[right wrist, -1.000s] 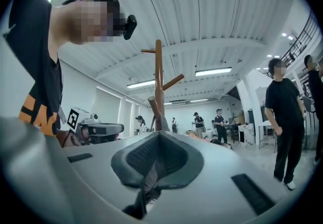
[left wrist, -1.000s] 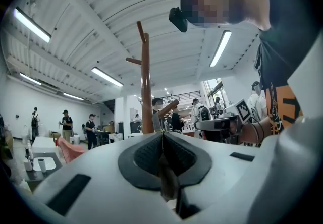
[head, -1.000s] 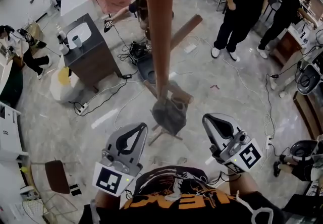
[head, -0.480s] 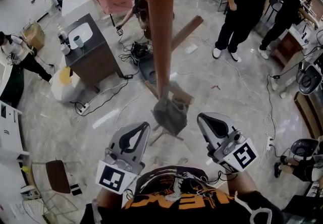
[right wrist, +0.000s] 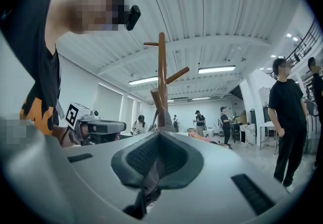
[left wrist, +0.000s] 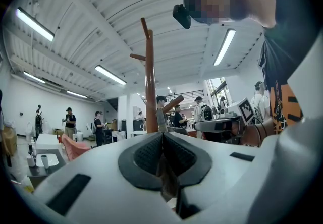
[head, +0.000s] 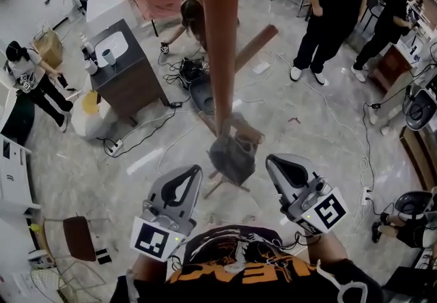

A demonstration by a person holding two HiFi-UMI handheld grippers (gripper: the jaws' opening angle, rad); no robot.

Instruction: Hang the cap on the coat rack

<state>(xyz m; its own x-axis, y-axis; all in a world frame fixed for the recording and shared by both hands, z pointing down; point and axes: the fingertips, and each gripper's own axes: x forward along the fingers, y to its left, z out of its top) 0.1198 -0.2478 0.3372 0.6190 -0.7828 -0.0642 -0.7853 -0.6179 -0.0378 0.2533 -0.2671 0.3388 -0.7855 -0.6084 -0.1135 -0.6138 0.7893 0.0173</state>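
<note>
The wooden coat rack (head: 220,42) rises straight ahead of me, its pole running up past the top of the head view, with slanted pegs (head: 254,41). A grey cap (head: 231,155) hangs low on the rack at a short peg, apart from both grippers. My left gripper (head: 194,172) is held close to my chest, shut and empty, pointing at the rack. My right gripper (head: 272,161) is beside it, also shut with nothing in it. The rack (left wrist: 150,81) stands beyond the closed left jaws, and the pole (right wrist: 161,79) shows past the closed right jaws.
A dark cabinet (head: 126,83) with a white bowl and a cup stands at the left. Cables (head: 184,69) trail over the marble floor near the rack's base. People stand at the right (head: 331,5) and left (head: 31,80). A brown chair (head: 76,237) is at lower left.
My right gripper has edged slightly to the left. The left gripper is still. People in the background have shifted position.
</note>
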